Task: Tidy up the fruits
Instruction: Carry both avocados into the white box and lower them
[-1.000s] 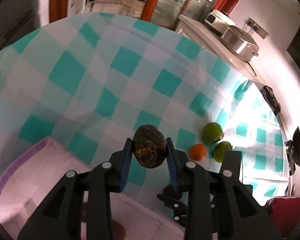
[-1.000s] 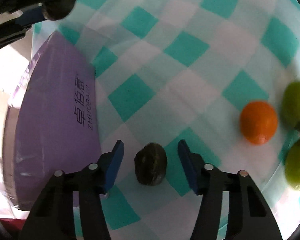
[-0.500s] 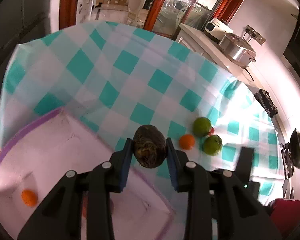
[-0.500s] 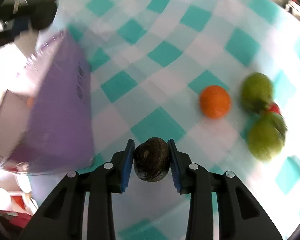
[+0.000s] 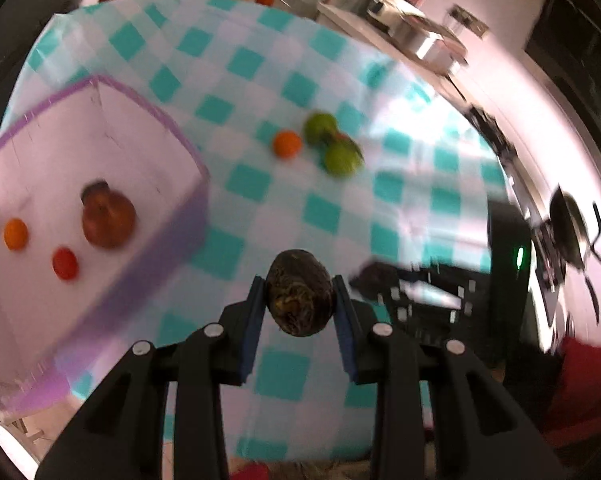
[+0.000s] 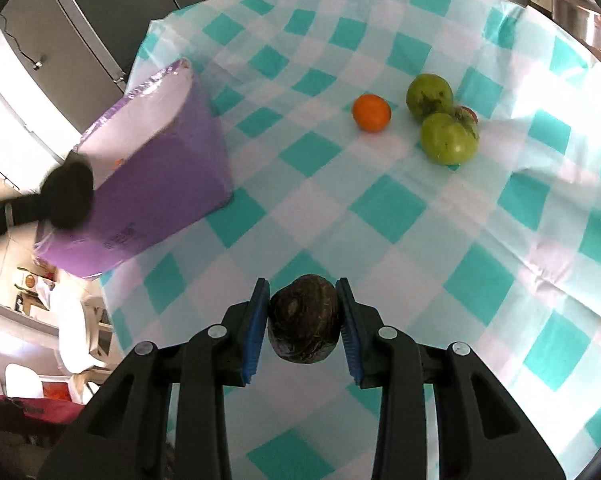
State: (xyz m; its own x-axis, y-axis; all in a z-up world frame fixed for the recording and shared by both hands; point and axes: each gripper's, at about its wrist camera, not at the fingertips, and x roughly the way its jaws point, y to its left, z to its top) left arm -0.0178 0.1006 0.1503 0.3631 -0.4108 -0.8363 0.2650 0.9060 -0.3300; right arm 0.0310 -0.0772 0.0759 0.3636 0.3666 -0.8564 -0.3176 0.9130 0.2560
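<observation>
The right tool (image 6: 303,322) has just closed on a dark fruit (image 6: 303,318) that lay on the counter (image 6: 400,208) a second ago, and now holds it clear of the cloth. The left tool (image 5: 299,300) grips a similar dark fruit (image 5: 299,292) – it has swung toward the purple box (image 5: 156,240), now near on its left. Both fruits look ready to drop in; an orange (image 6: 371,113) and two green fruits (image 6: 448,138) remain outside.

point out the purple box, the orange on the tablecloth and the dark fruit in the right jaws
purple box (image 6: 156,196), right wrist view, its outer side wall
orange (image 6: 371,113), right wrist view, middle of its skin
dark fruit (image 6: 303,318), right wrist view, its front face
</observation>
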